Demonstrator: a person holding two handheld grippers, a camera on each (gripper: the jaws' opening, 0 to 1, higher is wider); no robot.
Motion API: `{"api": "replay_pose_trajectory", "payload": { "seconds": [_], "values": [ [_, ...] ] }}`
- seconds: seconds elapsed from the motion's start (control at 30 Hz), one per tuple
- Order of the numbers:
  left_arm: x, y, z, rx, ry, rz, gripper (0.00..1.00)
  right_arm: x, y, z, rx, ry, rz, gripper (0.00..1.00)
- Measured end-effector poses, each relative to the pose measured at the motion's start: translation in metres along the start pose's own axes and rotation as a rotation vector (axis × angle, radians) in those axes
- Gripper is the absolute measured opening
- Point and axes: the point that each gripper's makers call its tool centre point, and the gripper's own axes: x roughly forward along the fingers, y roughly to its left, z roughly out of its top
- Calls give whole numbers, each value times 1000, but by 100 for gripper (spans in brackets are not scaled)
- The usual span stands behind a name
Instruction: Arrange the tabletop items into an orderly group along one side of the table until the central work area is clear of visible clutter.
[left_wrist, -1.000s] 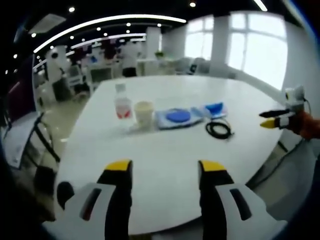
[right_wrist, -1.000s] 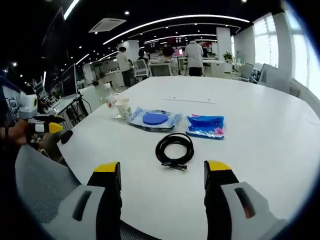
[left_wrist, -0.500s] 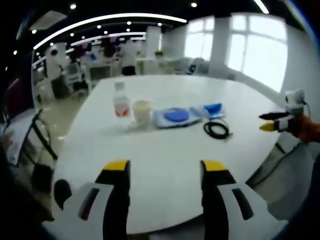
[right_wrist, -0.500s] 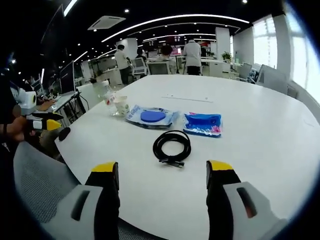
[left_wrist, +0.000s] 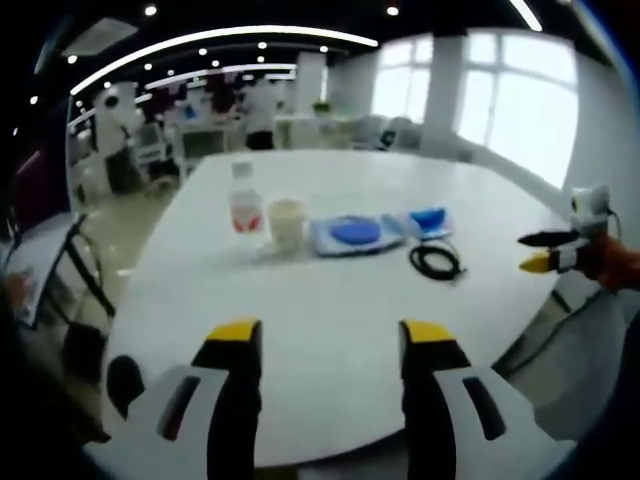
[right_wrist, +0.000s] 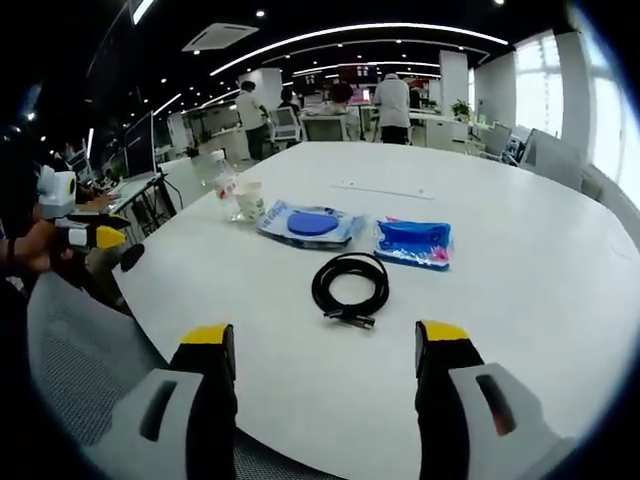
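Right gripper (right_wrist: 325, 340) wide open, empty, poised at table edge. Coiled black cable (right_wrist: 350, 285) dead ahead between my jaws, nearest item, in front of blue plastic packet (right_wrist: 414, 242). Left gripper (left_wrist: 325, 340) also agape, empty, well apart from cable; right hand nearer.

This is a big open office. A large white table (right_wrist: 520, 260) stands in the middle, and past its far edge are rows of desks (right_wrist: 330, 125) with people (right_wrist: 392, 100) standing at them. Long light strips (right_wrist: 340, 35) curve across the dark ceiling, tall bright windows (left_wrist: 500, 95) fill one wall, and a grey mesh chair (right_wrist: 75, 350) sits by the table's near edge.
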Motion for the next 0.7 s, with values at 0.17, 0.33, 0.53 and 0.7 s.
{"api": "replay_pose_trajectory", "payload": {
  "seconds": [0.17, 0.33, 0.53, 0.7],
  "values": [
    [0, 0, 0, 2, 2, 3, 52, 2, 3, -2, -11, 14, 12, 74],
    [0, -2, -1, 1, 6, -2, 51, 1, 1, -5, -1, 24, 10, 73],
    [1, -3, -3, 8, 15, -4, 51, 3, 6, -8, -47, 45, 19, 73],
    [1, -3, -3, 16, 21, 1, 51, 6, 17, -11, -124, 75, 43, 74]
  ]
}}
